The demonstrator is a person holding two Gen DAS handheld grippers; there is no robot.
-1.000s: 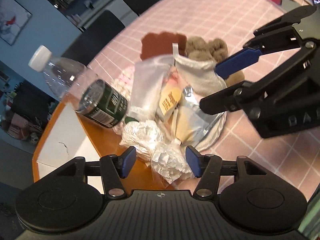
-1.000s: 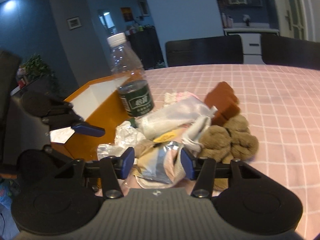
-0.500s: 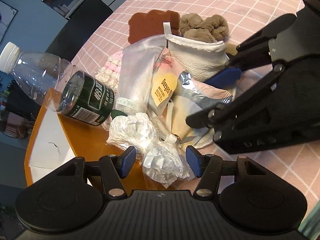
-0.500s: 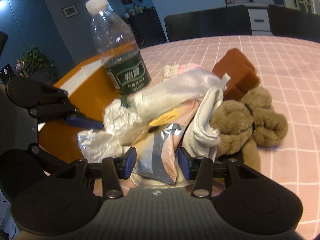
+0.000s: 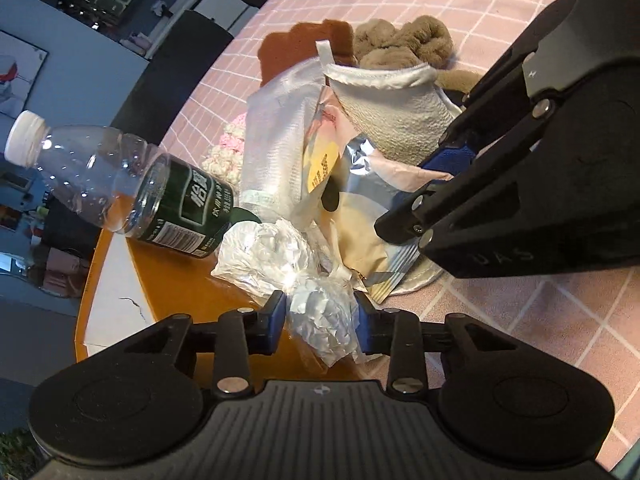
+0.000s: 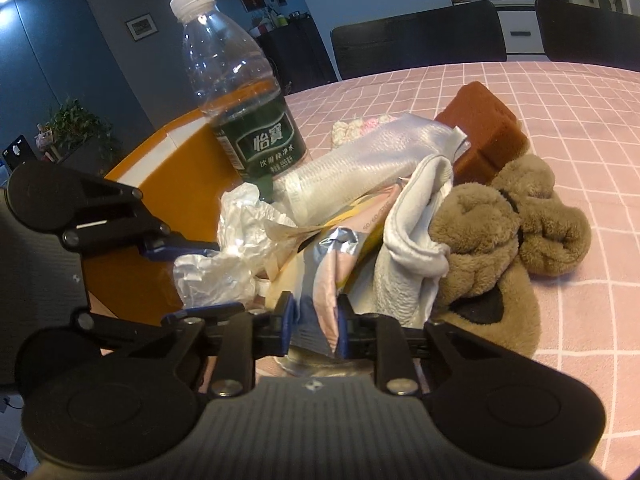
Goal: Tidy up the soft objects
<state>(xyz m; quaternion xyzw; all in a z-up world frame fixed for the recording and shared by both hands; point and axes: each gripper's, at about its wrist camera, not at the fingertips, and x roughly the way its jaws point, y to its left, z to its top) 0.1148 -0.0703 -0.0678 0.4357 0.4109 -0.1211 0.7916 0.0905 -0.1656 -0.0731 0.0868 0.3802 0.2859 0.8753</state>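
Note:
A pile of soft things lies on the pink checked tablecloth. My left gripper is shut on a crumpled clear plastic wrapper at the pile's near edge. My right gripper is shut on a silver-and-pink foil packet; it shows in the left wrist view too. A white cloth, a brown plush toy, a brown sponge and a white mesh pouch lie in the pile.
A clear water bottle with a green label stands by the pile. An orange box with a white inside sits to the left. A pink and cream knitted piece lies behind the pouch. Dark chairs stand beyond the table.
Both grippers moved into the pile and closed. The left one shut on the plastic wrapper, the right one on the foil packet.

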